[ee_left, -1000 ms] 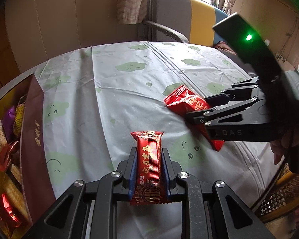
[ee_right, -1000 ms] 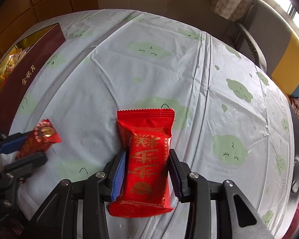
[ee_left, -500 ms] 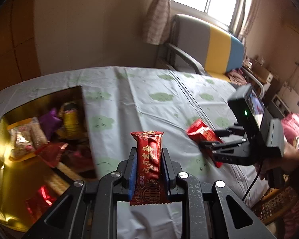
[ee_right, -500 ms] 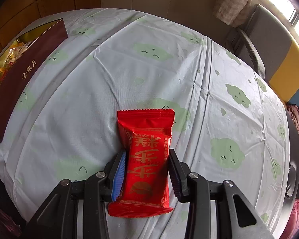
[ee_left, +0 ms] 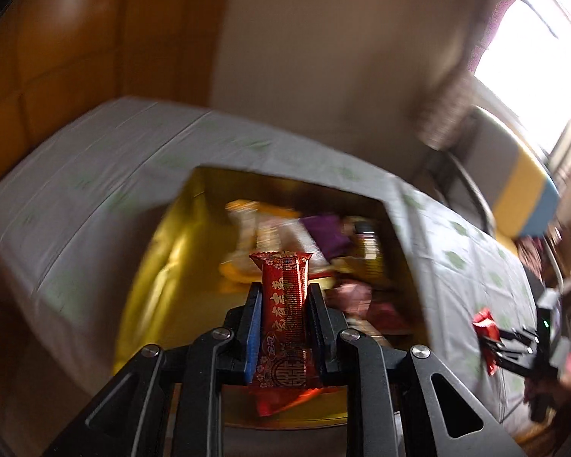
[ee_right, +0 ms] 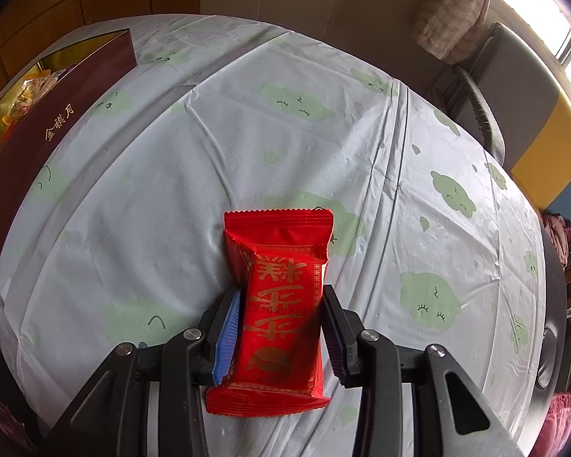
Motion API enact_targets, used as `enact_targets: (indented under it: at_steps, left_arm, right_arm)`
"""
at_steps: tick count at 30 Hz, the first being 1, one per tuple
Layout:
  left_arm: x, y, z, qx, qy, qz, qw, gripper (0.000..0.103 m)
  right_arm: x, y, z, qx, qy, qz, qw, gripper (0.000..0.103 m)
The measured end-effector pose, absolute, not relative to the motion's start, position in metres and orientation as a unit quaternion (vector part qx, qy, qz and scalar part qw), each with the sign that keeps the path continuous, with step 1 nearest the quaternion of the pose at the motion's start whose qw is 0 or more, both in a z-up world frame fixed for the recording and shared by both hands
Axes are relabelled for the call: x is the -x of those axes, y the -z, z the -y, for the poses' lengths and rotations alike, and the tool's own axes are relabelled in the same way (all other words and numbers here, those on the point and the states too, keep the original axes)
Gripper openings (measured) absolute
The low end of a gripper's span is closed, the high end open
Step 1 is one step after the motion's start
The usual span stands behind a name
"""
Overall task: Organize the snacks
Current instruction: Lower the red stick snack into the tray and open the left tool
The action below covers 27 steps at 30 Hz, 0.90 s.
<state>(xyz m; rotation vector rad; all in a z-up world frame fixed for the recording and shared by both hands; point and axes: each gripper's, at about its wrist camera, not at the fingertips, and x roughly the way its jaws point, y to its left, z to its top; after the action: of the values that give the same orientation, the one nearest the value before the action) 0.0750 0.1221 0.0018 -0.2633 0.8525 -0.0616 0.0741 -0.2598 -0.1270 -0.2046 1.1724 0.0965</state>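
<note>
Two packets in hand, one per gripper. Your left gripper (ee_left: 284, 318) has its fingers closed snugly on a narrow red snack bar (ee_left: 285, 316), which stands upright between the pads with its top sticking out above them. It hangs over the open gold-lined box (ee_left: 160, 266), near the front half; the left view is motion-blurred, so the snacks already inside (ee_left: 304, 236) read only as a yellow, purple and pink heap toward the back and right.

Your right gripper (ee_right: 281, 327) is clamped on a wider red packet (ee_right: 279, 297), held above the cloud-print tablecloth (ee_right: 247, 122), well away from the box (ee_right: 57, 114).

For the drop, my read:
- Slow the left hand first; blur means you're moving too fast to aim.
- Aim at the bare gold floor on the left (ee_left: 179, 251), not onto the heap, so the bar lies flat.
- Go low inside the walls before you spread the fingers, otherwise a light wrapper can bounce out.
- Open fully; foil may stick to a pad.
- Keep the right hand parked clear until the left is out, then bring its packet over the near wall.
</note>
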Motion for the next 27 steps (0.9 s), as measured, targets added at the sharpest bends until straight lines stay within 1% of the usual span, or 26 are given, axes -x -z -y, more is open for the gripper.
enact_targets:
  at_steps: [6,18,20,22,27]
  left_arm:
    - [-0.085,0.023,-0.141,0.154,0.009,-0.446,0.882,0.022]
    - [-0.127,0.059,-0.104,0.096,0.026,-0.492,0.865,0.023]
    - [-0.129,0.063,-0.103,0.095,0.024,-0.494,0.864,0.029]
    - [-0.129,0.065,-0.104,0.099,0.021,-0.495,0.863,0.032]
    - [-0.113,0.056,-0.098,0.078,0.013,-0.477,0.876,0.032]
  right_arm:
    - [-0.075,0.127,0.26,0.096,-0.046,-0.552,0.827,0.041]
    - [-0.076,0.127,0.262,0.093,-0.046,-0.554,0.826,0.041]
    - [-0.076,0.127,0.262,0.093,-0.047,-0.554,0.826,0.041]
    - [-0.076,0.127,0.262,0.094,-0.047,-0.554,0.826,0.041]
    - [-0.075,0.127,0.261,0.096,-0.047,-0.553,0.826,0.041]
